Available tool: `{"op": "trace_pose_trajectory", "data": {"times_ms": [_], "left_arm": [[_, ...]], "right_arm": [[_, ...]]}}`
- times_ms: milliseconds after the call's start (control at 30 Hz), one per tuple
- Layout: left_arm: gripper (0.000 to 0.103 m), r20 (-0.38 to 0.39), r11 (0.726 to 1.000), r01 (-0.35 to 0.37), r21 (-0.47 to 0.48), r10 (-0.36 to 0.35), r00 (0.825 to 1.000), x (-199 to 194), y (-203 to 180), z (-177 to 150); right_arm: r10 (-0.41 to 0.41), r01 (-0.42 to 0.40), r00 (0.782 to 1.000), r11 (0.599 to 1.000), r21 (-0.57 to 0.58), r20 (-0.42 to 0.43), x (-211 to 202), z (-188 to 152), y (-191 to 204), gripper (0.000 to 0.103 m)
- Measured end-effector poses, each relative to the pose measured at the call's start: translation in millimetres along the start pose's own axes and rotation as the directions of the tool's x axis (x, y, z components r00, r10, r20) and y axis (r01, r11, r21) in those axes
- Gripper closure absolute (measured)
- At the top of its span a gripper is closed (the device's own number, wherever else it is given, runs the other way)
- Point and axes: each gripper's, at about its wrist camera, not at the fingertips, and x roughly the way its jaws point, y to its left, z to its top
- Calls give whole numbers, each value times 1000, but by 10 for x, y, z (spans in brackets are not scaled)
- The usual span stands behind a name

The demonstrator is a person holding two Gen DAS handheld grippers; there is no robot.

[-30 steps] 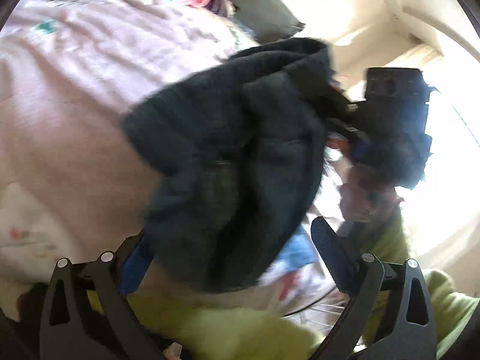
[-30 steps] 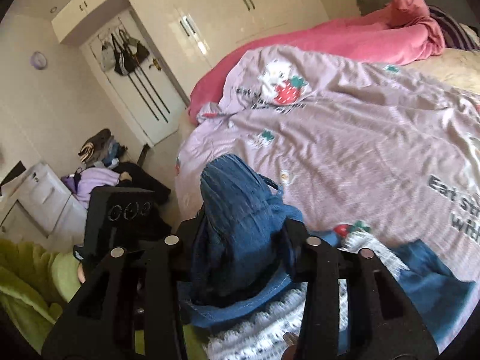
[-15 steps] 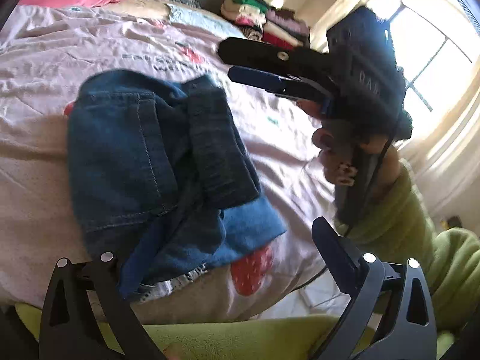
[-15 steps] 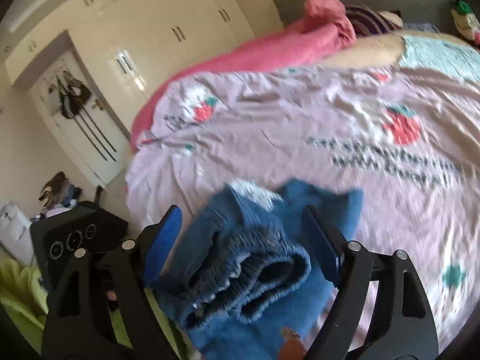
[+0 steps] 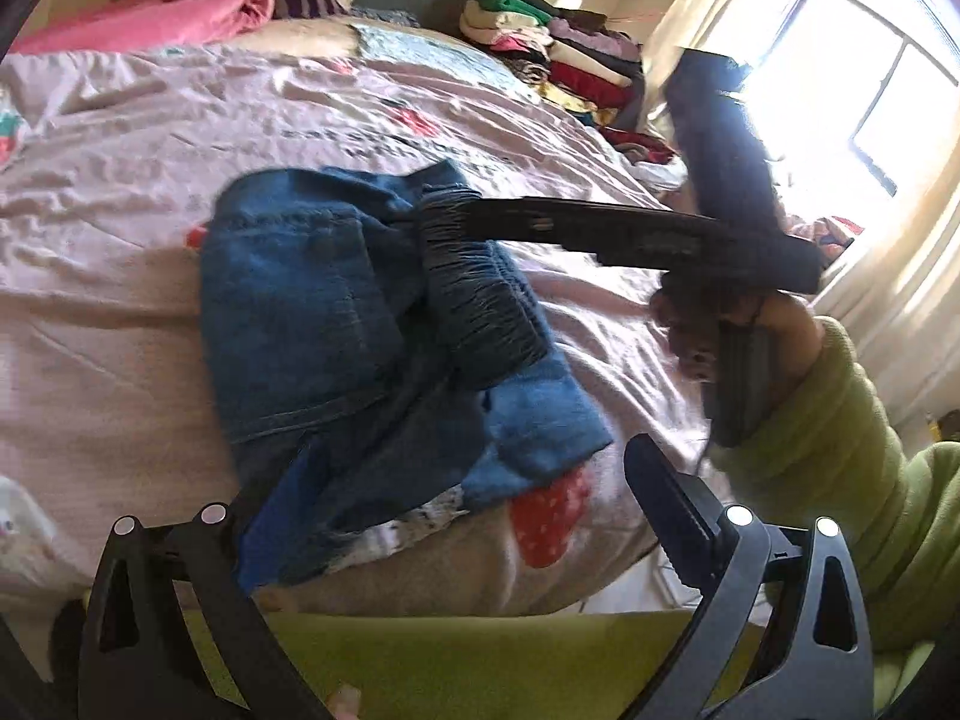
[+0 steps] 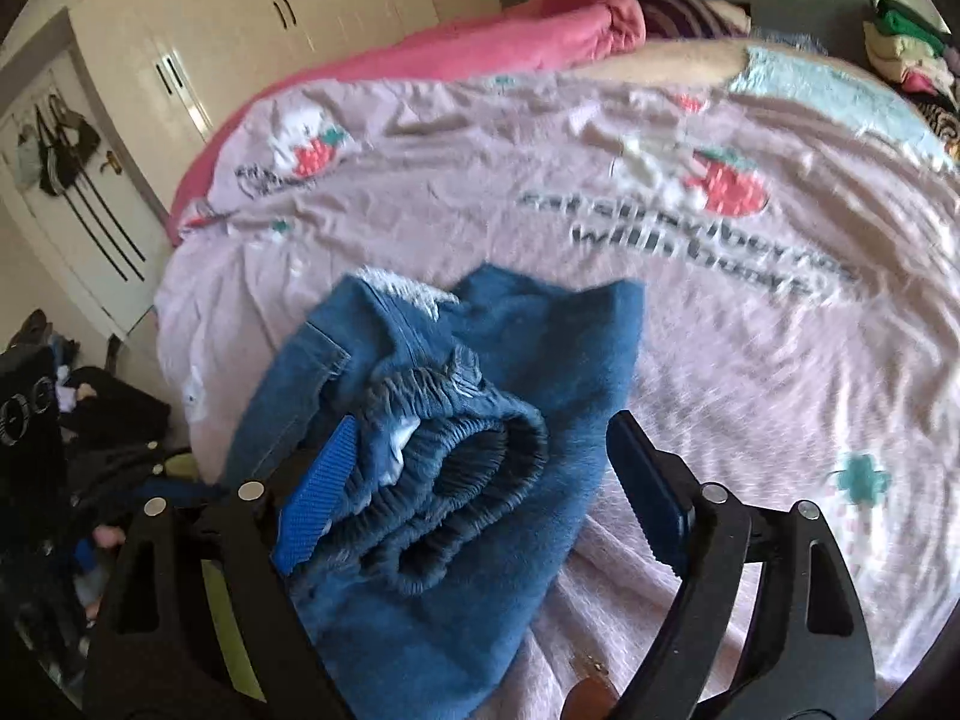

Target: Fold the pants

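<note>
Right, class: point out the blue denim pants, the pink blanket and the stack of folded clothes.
blue denim pants (image 6: 540,348), right wrist view, flat leg fabric.
pink blanket (image 6: 480,48), right wrist view, middle.
stack of folded clothes (image 5: 558,42), left wrist view, centre.

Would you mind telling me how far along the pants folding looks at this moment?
Mostly done: the denim pants lie bundled on the bedspread, elastic waistband doubled on top. In hand: nothing gripped; the right gripper is open around the waistband, the left gripper open. Left: flattening the loose bundle.

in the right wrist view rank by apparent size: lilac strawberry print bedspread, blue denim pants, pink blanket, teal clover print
1. Lilac strawberry print bedspread
2. Blue denim pants, though nearness inflates them
3. Pink blanket, farther away
4. Teal clover print
</note>
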Motion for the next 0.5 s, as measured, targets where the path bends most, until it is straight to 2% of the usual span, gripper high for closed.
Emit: {"op": "trace_pose_trajectory", "data": {"times_ms": [167,333,500], "left_arm": [[5,27,997,-74,-22,75,997,-145,86,56],[5,41,993,-119,-29,120,992,-255,125,90],[5,54,987,-153,-42,155,986,-295,181,134]], "right_arm": [[-3,4,999,1000,-17,52,-285,-39,115,20],[-10,16,992,999,-47,128,-612,-156,233,17],[-28,47,987,993,-113,160,-830,-298,380,14]]}}
